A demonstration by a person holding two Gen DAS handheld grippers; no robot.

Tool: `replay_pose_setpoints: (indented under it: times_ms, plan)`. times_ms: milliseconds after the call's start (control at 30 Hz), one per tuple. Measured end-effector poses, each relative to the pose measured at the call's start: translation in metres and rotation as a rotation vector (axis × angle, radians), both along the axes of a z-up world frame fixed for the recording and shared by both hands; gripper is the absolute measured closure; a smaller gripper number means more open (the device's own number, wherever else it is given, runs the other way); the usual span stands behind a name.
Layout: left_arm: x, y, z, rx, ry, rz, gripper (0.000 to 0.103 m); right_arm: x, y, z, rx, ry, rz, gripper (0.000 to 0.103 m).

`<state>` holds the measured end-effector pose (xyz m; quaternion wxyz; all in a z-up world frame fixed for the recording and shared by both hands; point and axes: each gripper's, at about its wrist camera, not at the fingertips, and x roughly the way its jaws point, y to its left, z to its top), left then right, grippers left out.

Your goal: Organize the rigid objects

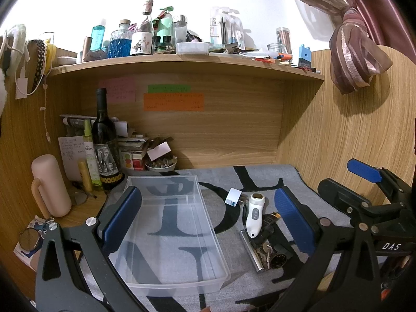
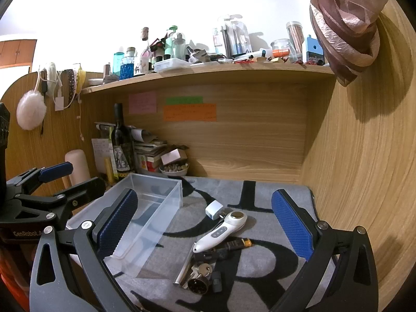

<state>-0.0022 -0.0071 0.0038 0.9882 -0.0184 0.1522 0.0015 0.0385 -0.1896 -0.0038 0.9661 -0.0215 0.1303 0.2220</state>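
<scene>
Both pairs of jaws stand wide apart and hold nothing, above a grey mat point(image 1: 260, 182) with a clear bin point(image 1: 171, 223) and a small heap of things.

Between the left gripper point(image 1: 208, 223) fingers lies the bin, its near end by the left finger point(image 1: 122, 215); the white handheld device point(image 1: 254, 213), the white plug point(image 1: 232, 197), the metal bar point(image 1: 251, 249), the keys point(image 1: 265, 251) and the round watch face point(image 1: 278, 260) sit toward the right finger point(image 1: 293, 221). The right wrist view has this heap centred between the right gripper point(image 2: 205, 223) fingers, with the bin off by its left finger point(image 2: 117, 223). Only this view shows the black pen with an orange tip point(image 2: 235, 244) clearly, under the device, and the white puff point(image 2: 31, 109) hanging on the wall. Only the left wrist view shows the whole pink jug point(image 1: 50, 184). Each view catches the other gripper at its edge.
</scene>
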Motion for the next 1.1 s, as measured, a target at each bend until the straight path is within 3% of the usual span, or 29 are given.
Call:
replay_pose_setpoints:
  times_ms: [333,633,733,967,1033,1100]
  plan:
    - [0.005,0.003,-0.009,-0.015,0.002,-0.010,0.000,0.011,0.004,-0.006,-0.004,0.022,-0.005,0.000]
    - [0.020,0.049,-0.005,-0.055,0.022,0.057,0.000,0.032,-0.001,-0.010,-0.005,0.038,-0.060,0.000]
    - [0.025,0.074,0.002,-0.054,0.029,0.110,0.009,0.043,-0.004,-0.013,-0.003,0.054,-0.078,0.000]
    - [0.046,0.124,-0.006,-0.012,0.141,0.193,0.020,0.069,-0.002,-0.021,-0.030,0.105,-0.091,0.006]
    - [0.053,0.134,-0.013,-0.010,0.187,0.198,0.022,0.077,0.002,-0.026,-0.047,0.133,-0.085,0.015]
    - [0.061,0.143,-0.022,-0.009,0.242,0.199,0.027,0.085,0.006,-0.030,-0.068,0.160,-0.077,0.018]
